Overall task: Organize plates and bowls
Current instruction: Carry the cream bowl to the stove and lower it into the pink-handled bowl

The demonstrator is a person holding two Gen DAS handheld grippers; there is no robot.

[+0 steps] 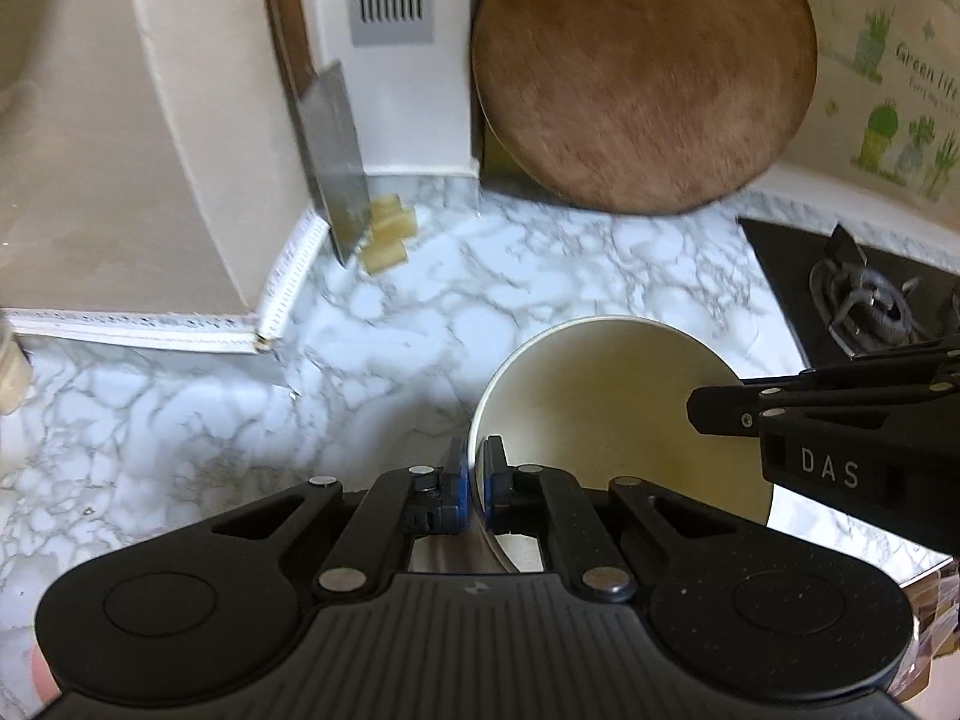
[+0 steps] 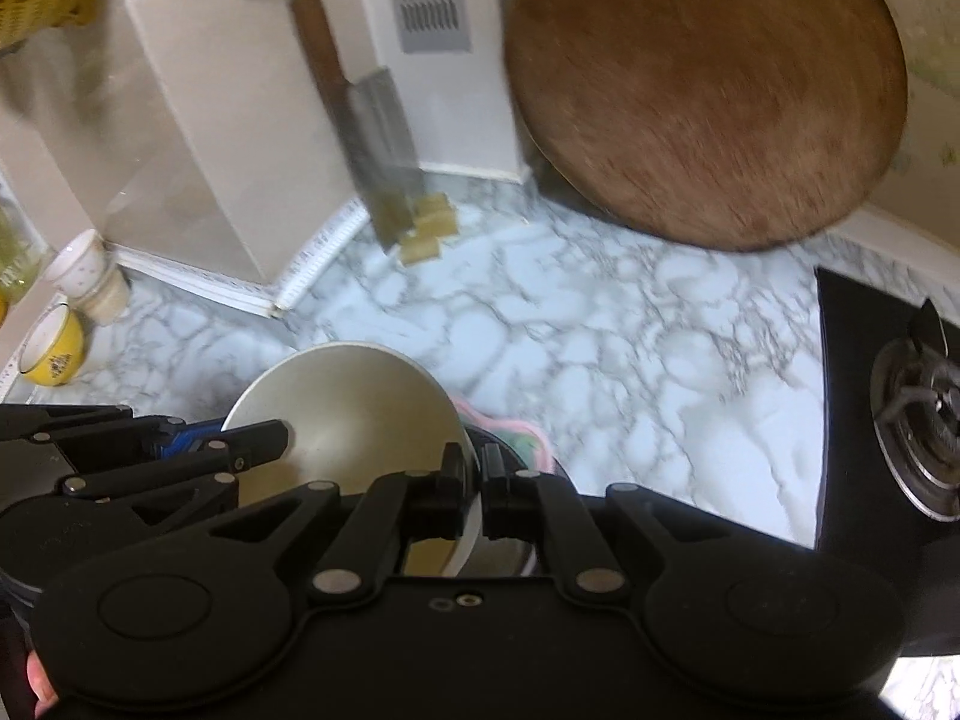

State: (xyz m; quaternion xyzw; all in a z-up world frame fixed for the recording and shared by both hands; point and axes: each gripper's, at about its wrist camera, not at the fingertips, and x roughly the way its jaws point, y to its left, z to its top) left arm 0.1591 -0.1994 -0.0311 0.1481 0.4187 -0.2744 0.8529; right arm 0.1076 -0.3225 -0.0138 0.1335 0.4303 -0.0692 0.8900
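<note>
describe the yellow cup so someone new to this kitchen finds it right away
Start at the marble counter and follow it to its far left end, by the wall. The yellow cup stands there beside a white cup; it alone is bright yellow outside, white inside.

Black left claw [image 1: 478, 480] with blue pads, silver rivets.

Both tools point steeply down, side by side: left tool [image 1: 477, 468] and right tool [image 2: 478, 483] each clamped on a rim.
</note>
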